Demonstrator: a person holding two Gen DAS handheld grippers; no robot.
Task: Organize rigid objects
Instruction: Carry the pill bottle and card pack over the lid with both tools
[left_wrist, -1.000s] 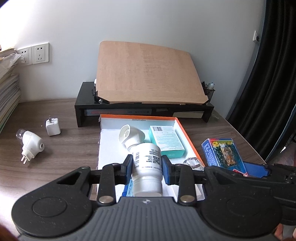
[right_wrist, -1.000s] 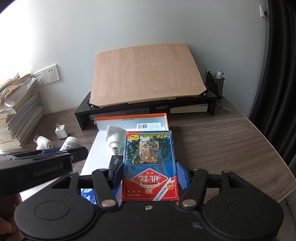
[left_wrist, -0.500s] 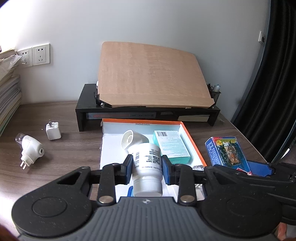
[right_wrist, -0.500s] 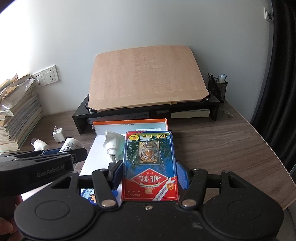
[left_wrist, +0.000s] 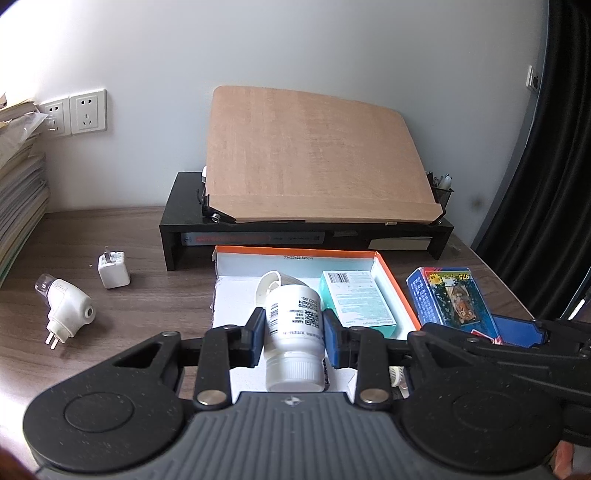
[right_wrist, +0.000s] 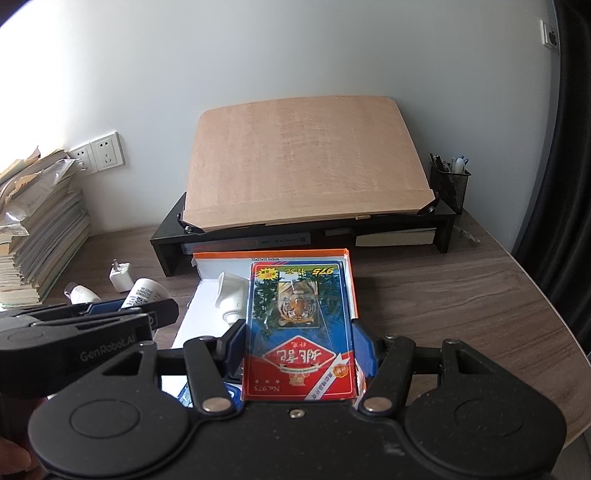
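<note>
My left gripper (left_wrist: 294, 330) is shut on a white pill bottle (left_wrist: 293, 332), held above the near part of an orange-rimmed white box (left_wrist: 295, 252). In the box lie a white plug-shaped item (left_wrist: 269, 286) and a teal carton (left_wrist: 354, 299). My right gripper (right_wrist: 299, 341) is shut on a blue and red card box with a tiger picture (right_wrist: 300, 332), held over the right side of the box (right_wrist: 269, 255). The card box also shows in the left wrist view (left_wrist: 452, 297), to the right of the box.
On the wooden desk to the left lie a white charger cube (left_wrist: 113, 269) and a white plug-in night light (left_wrist: 66, 308). A black monitor stand (left_wrist: 306, 236) with a tilted wooden board (left_wrist: 314, 162) stands behind. Stacked papers (right_wrist: 40, 225) at far left, a pen holder (right_wrist: 448, 184) at right.
Both grippers have lifted and pulled back a little with their objects still gripped; the box and desk items appear farther off and lower in the views.
</note>
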